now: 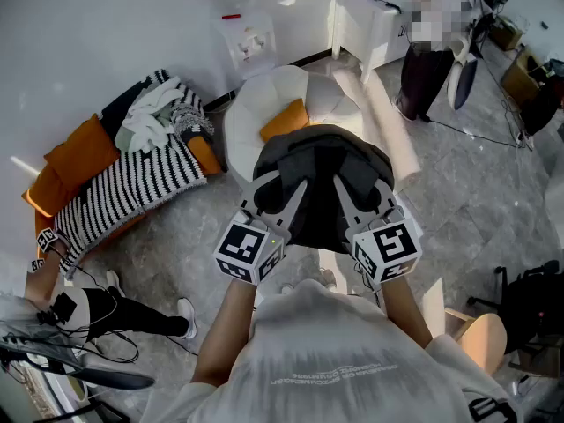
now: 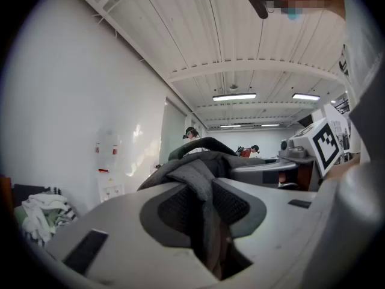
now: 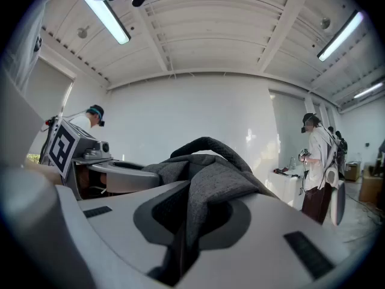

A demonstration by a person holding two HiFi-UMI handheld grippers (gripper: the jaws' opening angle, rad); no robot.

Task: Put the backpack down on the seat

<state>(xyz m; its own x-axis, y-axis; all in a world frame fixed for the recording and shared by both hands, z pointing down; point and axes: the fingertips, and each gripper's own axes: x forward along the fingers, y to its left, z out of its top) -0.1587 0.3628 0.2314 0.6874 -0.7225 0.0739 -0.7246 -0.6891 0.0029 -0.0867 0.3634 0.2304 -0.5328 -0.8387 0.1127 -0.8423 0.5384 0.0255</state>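
Currently the backpack (image 1: 322, 179) is clamped by the left gripper (image 1: 289, 199) and right gripper (image 1: 346, 197) at the seat's (image 1: 256, 104) near edge; open floor (image 1: 467, 201) is seen beside the seat.

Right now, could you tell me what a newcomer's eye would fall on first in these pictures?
The dark backpack fills the middle, with the left hand-held gripper and the right hand-held gripper both shut on its fabric. Beyond it stands a white round seat with an orange cushion; a striped blanket lies at the left.
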